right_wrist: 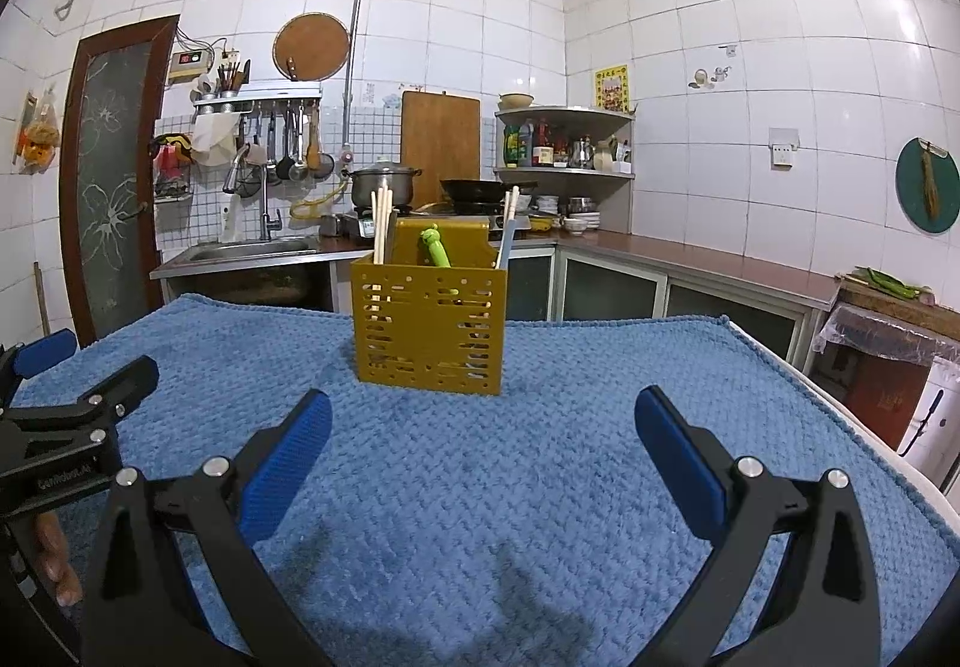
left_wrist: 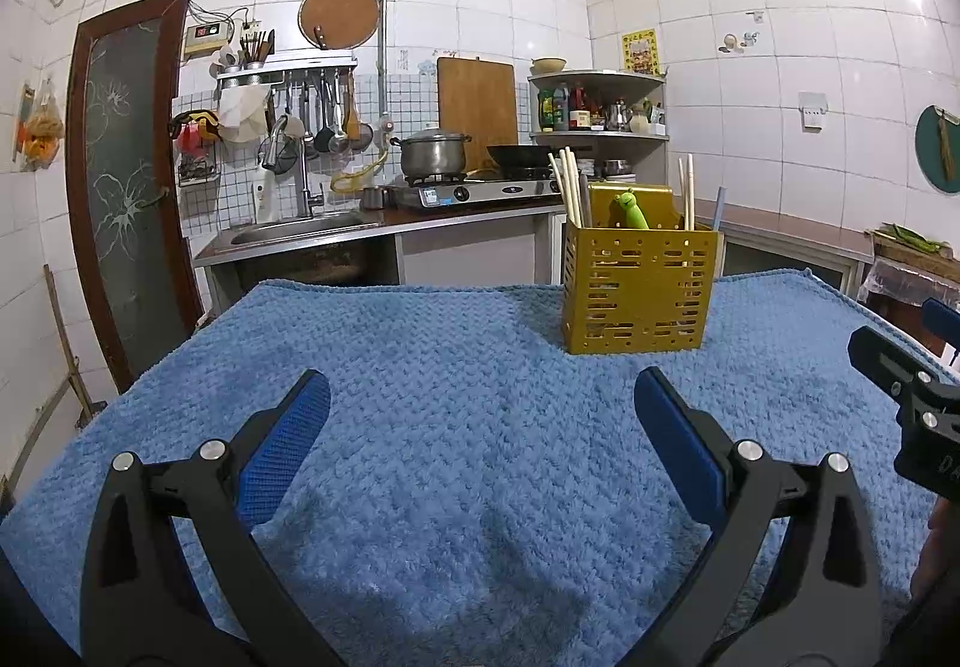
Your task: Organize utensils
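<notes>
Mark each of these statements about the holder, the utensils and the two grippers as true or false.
1. The yellow perforated metal utensil holder stands upright on the blue textured towel. True.
2. The left gripper clamps a chopstick. False: its jaws are spread and empty.
3. The pale wooden chopsticks stand inside the holder. True.
4. The green frog-topped utensil lies flat on the towel. False: it sits in the holder.
5. The right gripper is open. True.
</notes>
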`<state>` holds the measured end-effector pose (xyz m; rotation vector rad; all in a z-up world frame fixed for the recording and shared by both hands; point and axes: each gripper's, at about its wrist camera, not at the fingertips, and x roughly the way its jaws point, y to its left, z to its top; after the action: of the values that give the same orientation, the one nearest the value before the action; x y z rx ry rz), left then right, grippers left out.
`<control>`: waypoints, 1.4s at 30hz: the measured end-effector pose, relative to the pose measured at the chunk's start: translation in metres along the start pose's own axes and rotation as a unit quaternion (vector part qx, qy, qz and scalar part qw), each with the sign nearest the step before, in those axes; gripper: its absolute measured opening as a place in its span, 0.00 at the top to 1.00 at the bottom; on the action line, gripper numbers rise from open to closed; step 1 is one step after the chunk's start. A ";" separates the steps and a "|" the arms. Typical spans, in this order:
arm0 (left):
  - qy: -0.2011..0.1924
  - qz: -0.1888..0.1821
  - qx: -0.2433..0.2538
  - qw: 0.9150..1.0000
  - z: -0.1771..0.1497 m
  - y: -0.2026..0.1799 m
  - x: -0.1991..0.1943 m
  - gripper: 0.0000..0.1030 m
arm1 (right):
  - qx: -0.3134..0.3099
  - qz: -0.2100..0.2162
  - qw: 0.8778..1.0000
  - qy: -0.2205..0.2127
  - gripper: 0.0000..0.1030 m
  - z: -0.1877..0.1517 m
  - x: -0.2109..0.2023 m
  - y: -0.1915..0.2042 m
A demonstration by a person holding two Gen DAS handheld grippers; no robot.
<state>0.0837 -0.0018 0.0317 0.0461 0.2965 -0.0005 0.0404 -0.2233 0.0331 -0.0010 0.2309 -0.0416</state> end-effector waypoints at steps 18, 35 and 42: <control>0.006 0.005 0.009 1.000 -0.002 -0.002 0.000 0.05 | 0.000 0.007 1.000 0.009 0.04 0.000 0.002 0.000; 0.009 0.010 0.013 1.000 -0.003 -0.001 0.004 0.05 | -0.001 0.007 1.000 0.010 0.04 -0.004 0.005 0.000; 0.008 0.010 0.014 1.000 -0.003 0.000 0.004 0.05 | 0.000 0.007 1.000 0.009 0.04 -0.004 0.004 0.001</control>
<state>0.0861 -0.0021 0.0276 0.0764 0.3130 0.0163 0.0436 -0.2229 0.0279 0.0001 0.2496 -0.0274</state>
